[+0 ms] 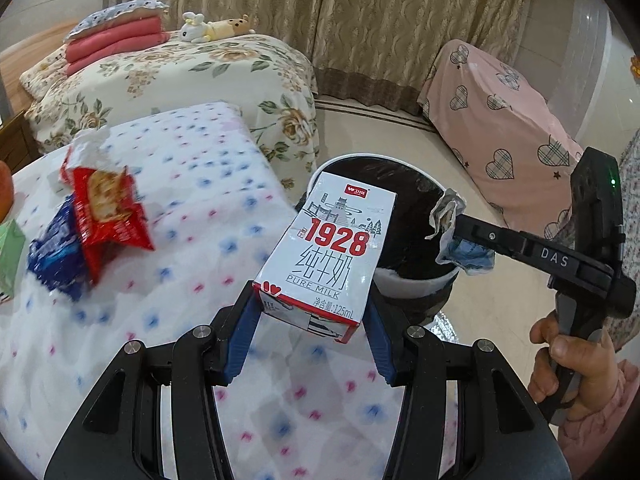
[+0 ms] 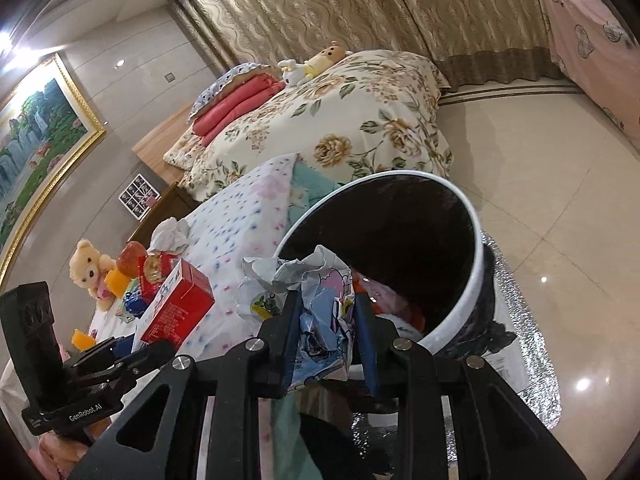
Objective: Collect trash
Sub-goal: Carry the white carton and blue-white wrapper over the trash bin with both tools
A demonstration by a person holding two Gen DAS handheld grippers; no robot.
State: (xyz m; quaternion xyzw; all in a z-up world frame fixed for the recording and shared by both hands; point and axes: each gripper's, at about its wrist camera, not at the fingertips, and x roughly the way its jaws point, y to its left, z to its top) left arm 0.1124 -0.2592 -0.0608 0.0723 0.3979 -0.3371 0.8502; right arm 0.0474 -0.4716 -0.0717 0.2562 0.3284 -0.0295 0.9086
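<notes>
My left gripper [image 1: 310,308] is shut on a white and red milk carton [image 1: 326,252] and holds it above the spotted bedspread [image 1: 192,184], near the bin. My right gripper [image 2: 326,312] is shut on a crumpled printed wrapper [image 2: 316,300] at the rim of the white trash bin [image 2: 476,240] with a black liner. The wrapper [image 1: 452,220] and the right gripper [image 1: 464,236] also show in the left wrist view, over the bin [image 1: 416,280]. Some trash lies inside the bin. The carton [image 2: 176,304] and the left gripper [image 2: 120,356] show in the right wrist view.
A red snack bag [image 1: 108,216] and a blue wrapper [image 1: 56,260] lie on the bedspread, with a crumpled tissue [image 2: 168,236], a teddy bear [image 2: 90,268] and toys nearby. A floral bed [image 1: 180,76] stands behind. A pink covered piece of furniture [image 1: 500,120] stands on the tile floor [image 2: 540,184].
</notes>
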